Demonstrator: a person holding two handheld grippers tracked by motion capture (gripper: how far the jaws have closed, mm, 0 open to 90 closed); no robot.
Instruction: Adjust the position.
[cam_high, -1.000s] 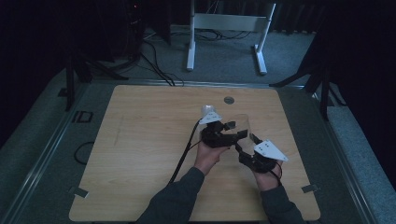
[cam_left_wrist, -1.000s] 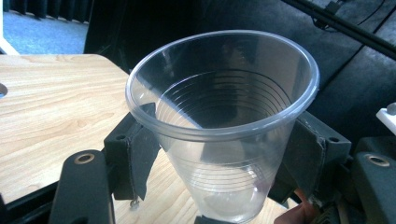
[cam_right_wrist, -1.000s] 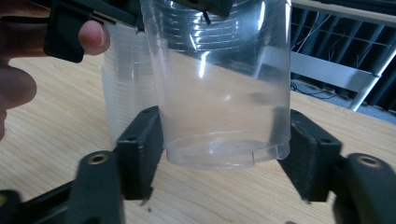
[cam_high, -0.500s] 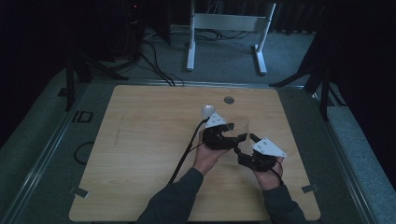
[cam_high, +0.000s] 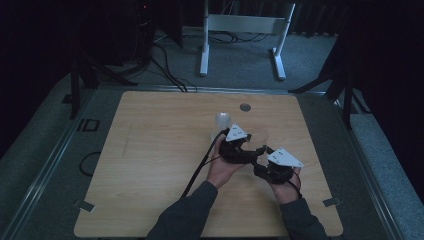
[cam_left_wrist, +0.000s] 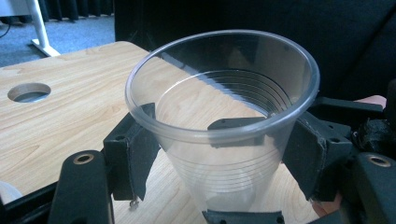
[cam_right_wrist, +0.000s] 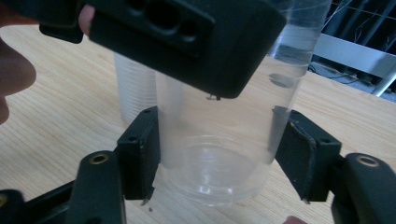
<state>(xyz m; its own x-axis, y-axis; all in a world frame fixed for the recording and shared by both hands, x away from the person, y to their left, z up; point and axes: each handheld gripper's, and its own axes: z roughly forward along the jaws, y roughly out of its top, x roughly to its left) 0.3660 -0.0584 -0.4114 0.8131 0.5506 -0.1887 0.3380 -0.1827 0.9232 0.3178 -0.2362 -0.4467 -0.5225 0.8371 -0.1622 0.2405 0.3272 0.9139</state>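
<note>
1. I'm holding a clear plastic cup (cam_left_wrist: 224, 140) in my left gripper (cam_high: 239, 146), jaws pressing its walls below the rim; nothing's sitting inside.
2. My right gripper (cam_high: 267, 162) has just been closing; its jaws are now clamping the cup's base.
3. Cup's sitting right of frame centre, above the table (cam_high: 150, 150), long axis upright, mouth up.
4. Second cup stack (cam_high: 222, 121) is standing just behind.

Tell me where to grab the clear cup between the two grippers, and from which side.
Take the clear cup on its ribbed wall just under the rim, with fingers on opposite sides, coming in level from the side. It stands upright and narrows downward, so the wider rim should stop it sliding through. The wall looks thin, so squeeze lightly. The left gripper holds it this way.
</note>
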